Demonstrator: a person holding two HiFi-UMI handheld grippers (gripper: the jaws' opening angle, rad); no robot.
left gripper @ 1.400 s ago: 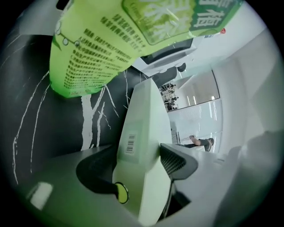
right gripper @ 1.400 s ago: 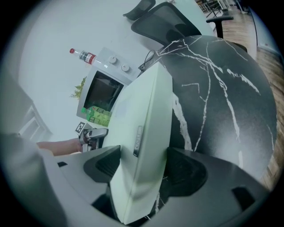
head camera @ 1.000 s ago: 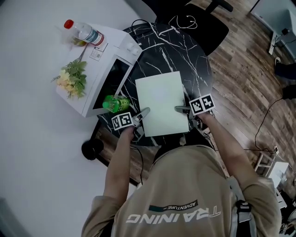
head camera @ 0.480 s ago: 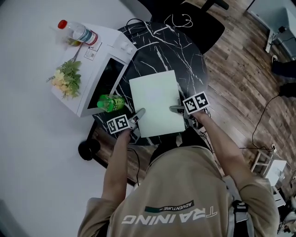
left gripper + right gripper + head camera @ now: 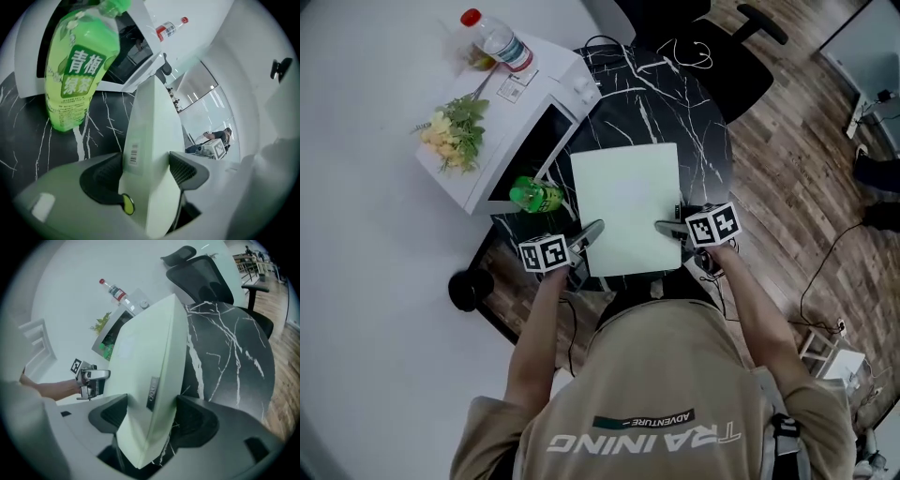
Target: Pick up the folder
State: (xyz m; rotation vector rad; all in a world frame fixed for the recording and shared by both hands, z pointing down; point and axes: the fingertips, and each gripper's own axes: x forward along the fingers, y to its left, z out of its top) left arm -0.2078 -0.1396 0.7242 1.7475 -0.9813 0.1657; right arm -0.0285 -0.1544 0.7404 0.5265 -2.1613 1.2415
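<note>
A pale green folder [image 5: 626, 206] is held over the round black marble table [image 5: 675, 112]. My left gripper [image 5: 592, 232] is shut on its left near edge, and my right gripper [image 5: 666, 227] is shut on its right near edge. In the left gripper view the folder [image 5: 150, 154] stands edge-on between the jaws, a barcode sticker on its side. The right gripper view shows the folder [image 5: 150, 380] clamped the same way, with the left gripper [image 5: 96, 376] beyond it.
A green drink bottle [image 5: 534, 195] stands on the table just left of the folder, next to a white microwave [image 5: 511, 117] carrying a clear bottle [image 5: 497, 39] and flowers [image 5: 455, 136]. A black office chair [image 5: 717, 56] is behind the table. Wood floor lies to the right.
The folder stays gripped on both sides. The head view has shifted, so the folder and both grippers sit slightly lower and further right in the picture.
</note>
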